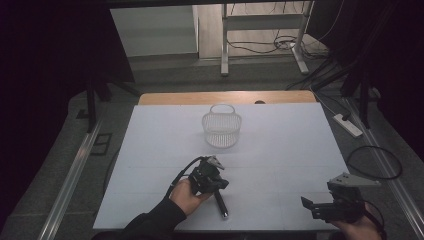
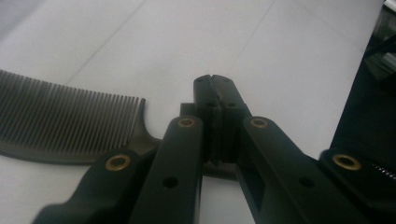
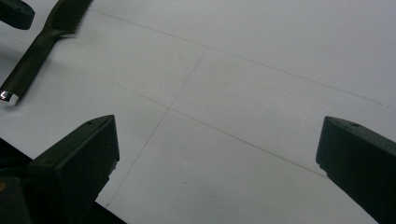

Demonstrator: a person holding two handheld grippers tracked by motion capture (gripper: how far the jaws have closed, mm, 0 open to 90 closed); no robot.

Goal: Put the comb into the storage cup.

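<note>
left hand-held gripper (image 2: 215,81) sits low over the white tabletop (image 1: 280,145), its jaws pressed together with the dark comb's (image 2: 70,123) handle passing under them; whether they pinch it cannot be told. right hand-held gripper (image 3: 217,154) hovers at the near right corner, jaws spread wide over bare surface. a white wire basket (image 1: 222,127) stands well apart toward the far edge. the comb lies flat near the front edge, handle end pointing toward the person.
</note>
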